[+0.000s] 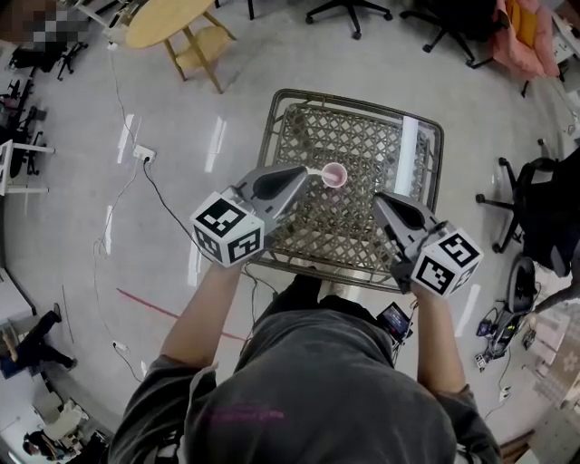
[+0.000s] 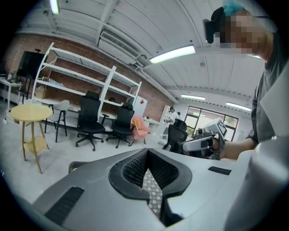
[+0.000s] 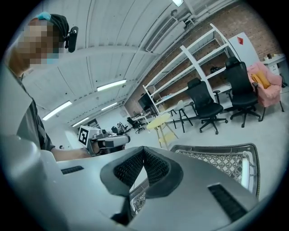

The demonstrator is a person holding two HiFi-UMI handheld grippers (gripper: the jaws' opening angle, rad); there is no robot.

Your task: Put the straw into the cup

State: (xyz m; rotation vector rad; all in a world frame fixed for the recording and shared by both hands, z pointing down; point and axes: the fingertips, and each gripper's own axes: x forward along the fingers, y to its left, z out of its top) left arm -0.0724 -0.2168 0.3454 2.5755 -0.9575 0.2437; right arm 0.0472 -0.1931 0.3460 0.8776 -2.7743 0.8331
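Observation:
A small pink cup (image 1: 333, 175) stands upright on the wire-mesh table (image 1: 272, 122). My left gripper (image 1: 306, 172) reaches in from the left, its tip just beside the cup. A short white bit (image 1: 314, 171) shows between that tip and the cup's rim; I cannot tell what it is or whether it is held. In the left gripper view the pads (image 2: 135, 169) meet with nothing seen between them. My right gripper (image 1: 379, 197) hovers to the cup's right, apart from it, its jaws closed and empty (image 3: 143, 151). A long white strip (image 1: 408, 145) lies along the table's right side.
The mesh table has a raised metal rim (image 3: 216, 155). On the floor around it are a round yellow wooden table (image 1: 168, 18), black office chairs (image 1: 535, 213), a power strip (image 1: 143, 154) with cables, and white shelving (image 2: 81, 76) against a brick wall.

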